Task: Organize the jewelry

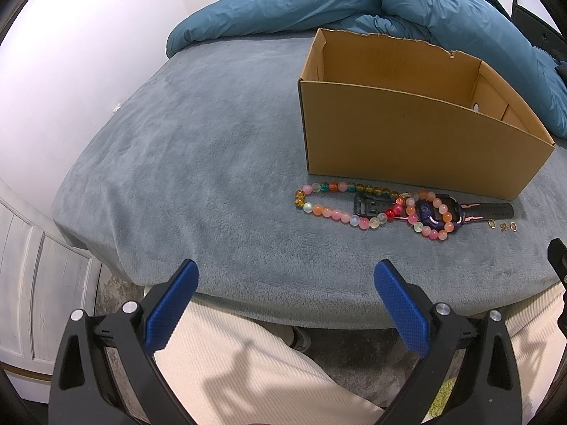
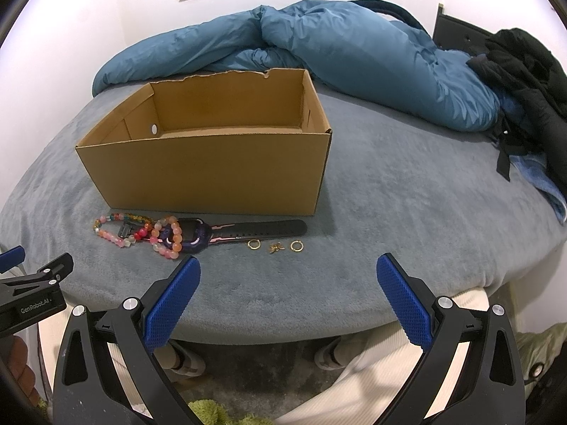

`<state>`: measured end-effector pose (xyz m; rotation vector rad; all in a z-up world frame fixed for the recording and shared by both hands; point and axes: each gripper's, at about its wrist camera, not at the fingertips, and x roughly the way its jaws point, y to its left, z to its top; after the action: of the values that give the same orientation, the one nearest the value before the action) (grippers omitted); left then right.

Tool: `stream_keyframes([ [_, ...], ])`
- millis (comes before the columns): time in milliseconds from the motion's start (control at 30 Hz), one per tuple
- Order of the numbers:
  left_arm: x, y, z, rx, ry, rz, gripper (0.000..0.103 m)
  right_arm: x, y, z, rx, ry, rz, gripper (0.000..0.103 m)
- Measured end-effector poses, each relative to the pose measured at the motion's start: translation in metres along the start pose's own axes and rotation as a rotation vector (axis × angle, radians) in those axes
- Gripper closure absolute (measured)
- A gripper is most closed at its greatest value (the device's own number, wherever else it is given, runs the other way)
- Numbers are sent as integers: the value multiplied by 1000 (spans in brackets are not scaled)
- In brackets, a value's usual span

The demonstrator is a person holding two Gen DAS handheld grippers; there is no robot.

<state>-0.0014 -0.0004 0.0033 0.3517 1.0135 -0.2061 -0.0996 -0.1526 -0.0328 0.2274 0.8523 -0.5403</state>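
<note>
An open brown cardboard box stands on a bed covered in a grey-blue plush blanket; its far rim is torn and ragged. From both wrist views only part of the box floor shows, and the near wall hides the rest.

Just in front of that near wall lies the jewelry. A long strand of pink, orange and amber glass beads loops across the buckle end of a black-strapped watch with a purple case, and a smaller ring of pink and orange beads rests on the case, so the watch face is mostly covered. Where one bead strand ends and the other begins is hard to make out. Beside the strap's free end sit two small gold hoop earrings with a tiny gold charm between them, its shape too small to read.

The left claw hangs at the bed's near edge, blue-padded fingers spread wide with nothing between them. The right claw is likewise wide apart and empty, near the earrings but not touching.

A rumpled teal duvet lies behind the box, with dark clothing cut off at the right edge. Cream ribbed trousers show below the claws.
</note>
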Motion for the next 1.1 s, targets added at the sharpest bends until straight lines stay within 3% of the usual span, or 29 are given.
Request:
stream_keyframes([
  [900, 1, 1, 5, 1, -5, 3, 6, 5, -2, 1, 9, 10, 2, 7],
  [1100, 9, 3, 8, 2, -12, -82, 6, 12, -3, 1, 5, 18, 10, 7],
])
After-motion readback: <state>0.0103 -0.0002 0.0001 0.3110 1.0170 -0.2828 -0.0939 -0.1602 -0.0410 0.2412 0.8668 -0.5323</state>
